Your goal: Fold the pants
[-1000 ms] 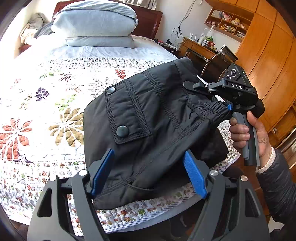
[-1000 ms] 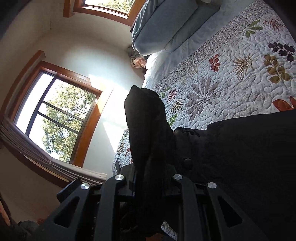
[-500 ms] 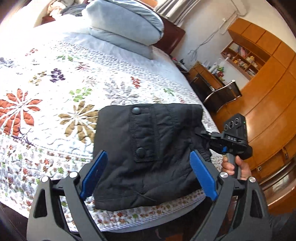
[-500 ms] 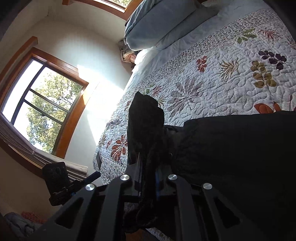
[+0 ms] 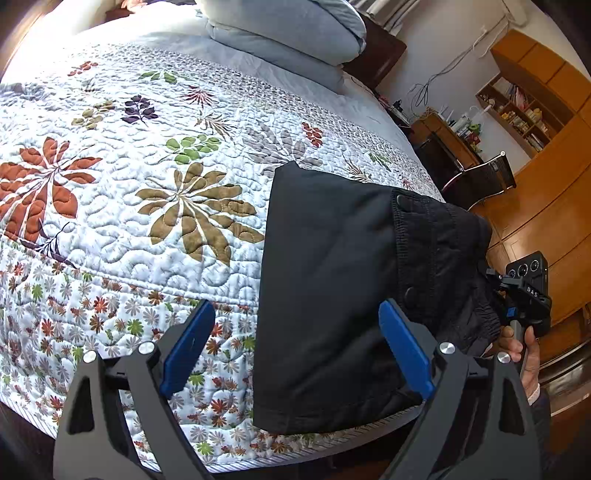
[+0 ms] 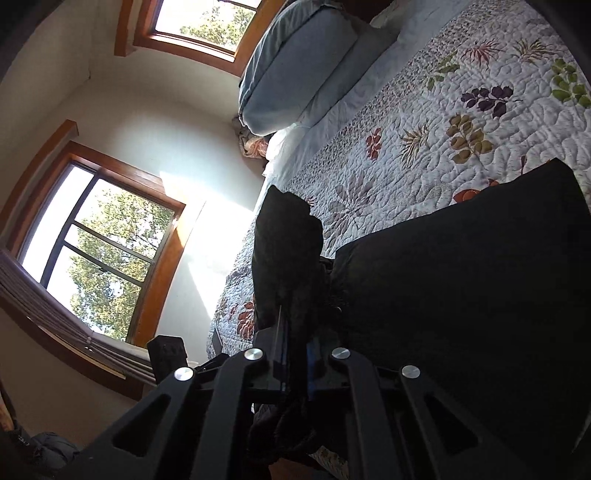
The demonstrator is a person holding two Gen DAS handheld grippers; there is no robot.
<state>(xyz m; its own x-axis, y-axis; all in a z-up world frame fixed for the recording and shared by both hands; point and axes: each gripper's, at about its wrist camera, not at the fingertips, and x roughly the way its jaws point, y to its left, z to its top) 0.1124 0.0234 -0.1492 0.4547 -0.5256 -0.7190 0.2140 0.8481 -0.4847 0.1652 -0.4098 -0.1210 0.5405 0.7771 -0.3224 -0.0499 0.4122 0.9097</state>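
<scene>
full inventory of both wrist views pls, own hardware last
pants: 1, black, folded near the quilt's front edge
quilt: 1, white with leaf print, covers the bed
duvet: 1, pale blue, folded at the headboard end
windows: 2, wood-framed, on the wall beside the bed
desk: 1, wooden, past the bed
chair: 1, dark, at the desk
left gripper: 1, black with blue pads, open, holding nothing
right gripper: 1, black, shut on pants fabric
right hand: 1, on the gripper handle
</scene>
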